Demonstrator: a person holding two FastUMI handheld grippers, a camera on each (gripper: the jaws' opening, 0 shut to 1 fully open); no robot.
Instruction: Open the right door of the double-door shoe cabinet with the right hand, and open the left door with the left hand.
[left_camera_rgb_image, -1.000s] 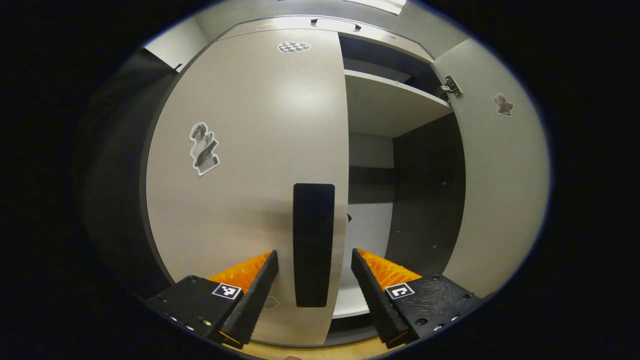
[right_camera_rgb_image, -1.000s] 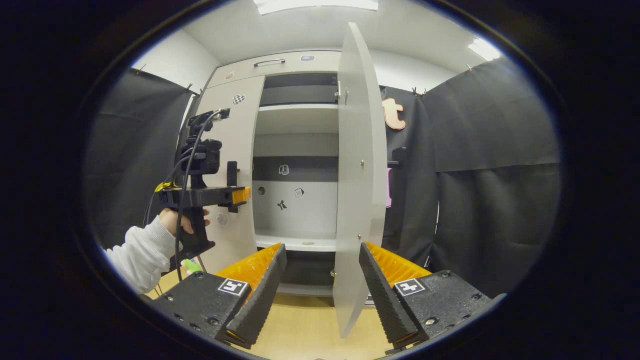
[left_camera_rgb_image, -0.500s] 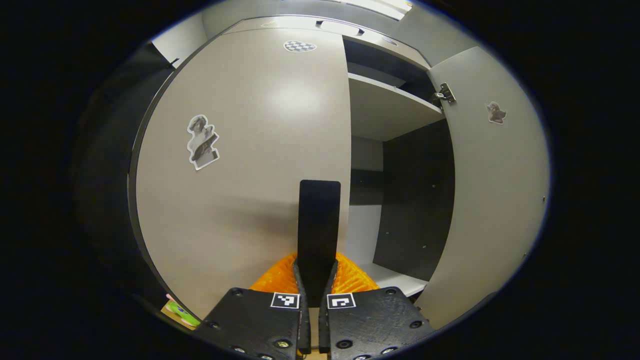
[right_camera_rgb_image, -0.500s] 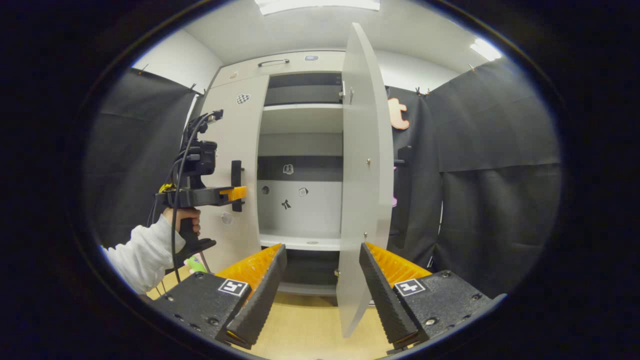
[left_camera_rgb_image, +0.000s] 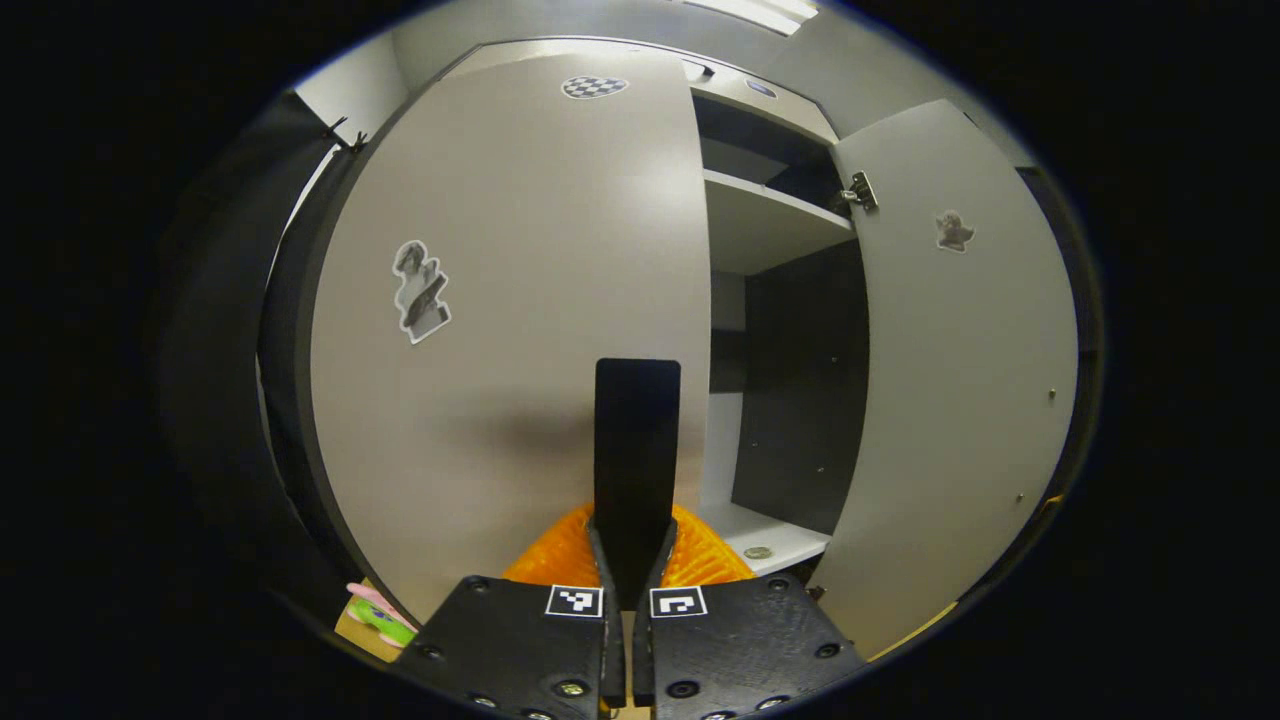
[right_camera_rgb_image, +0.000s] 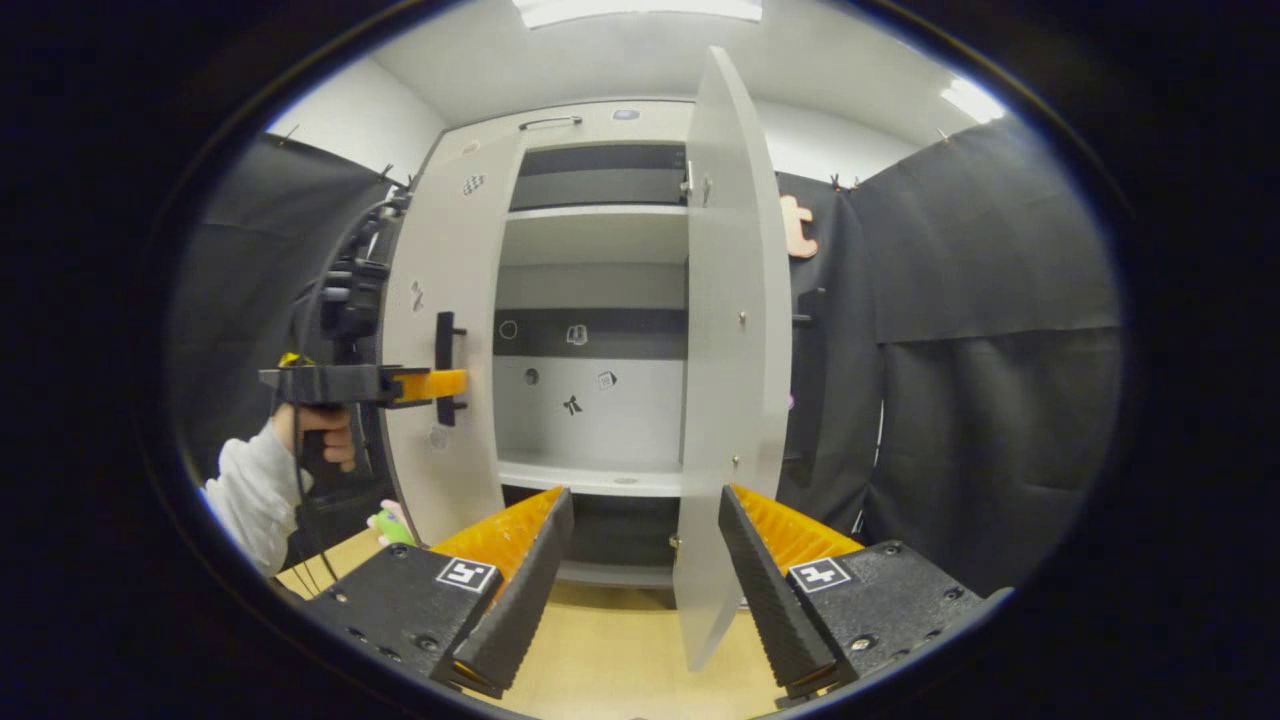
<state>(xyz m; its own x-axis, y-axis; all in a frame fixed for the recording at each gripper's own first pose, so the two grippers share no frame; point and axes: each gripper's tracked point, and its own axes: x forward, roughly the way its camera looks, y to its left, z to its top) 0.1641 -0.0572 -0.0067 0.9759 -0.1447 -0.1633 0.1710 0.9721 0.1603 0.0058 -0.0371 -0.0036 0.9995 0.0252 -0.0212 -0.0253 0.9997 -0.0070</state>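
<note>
- The shoe cabinet (right_camera_rgb_image: 590, 300) stands against the booth's back wall, between black cloth (right_camera_rgb_image: 960, 300) on both sides.
- Its right door (right_camera_rgb_image: 730, 340) is swung wide open, edge-on in the right gripper view; the left door (left_camera_rgb_image: 520, 300) is a little ajar and shows a gap at its inner edge.
- The left gripper (left_camera_rgb_image: 628, 535) has its fingers closed tight on the lower end of the left door's black handle (left_camera_rgb_image: 636, 440).
- In the right gripper view that gripper (right_camera_rgb_image: 440, 384) shows from the side at the handle (right_camera_rgb_image: 446, 366), held by a hand (right_camera_rgb_image: 318, 432) in a pale sleeve (right_camera_rgb_image: 250, 490).
- The right gripper (right_camera_rgb_image: 645, 545) hangs in front of the cabinet with its fingers spread wide and nothing between them.
- Inside are pale shelves (right_camera_rgb_image: 595, 222) and a dark band across the back panel with small stickers (right_camera_rgb_image: 572, 404), too small to make out.
- The left door carries a checkered sticker (left_camera_rgb_image: 594, 87) near its top and a figure sticker (left_camera_rgb_image: 420, 290); neither has readable writing.
- A green and pink object (left_camera_rgb_image: 375, 610) lies on the wooden floor (right_camera_rgb_image: 610, 660) by the cabinet's left foot, partly cut off.
- A small round thing (left_camera_rgb_image: 757, 552) sits on the lower shelf; what it is cannot be told.
</note>
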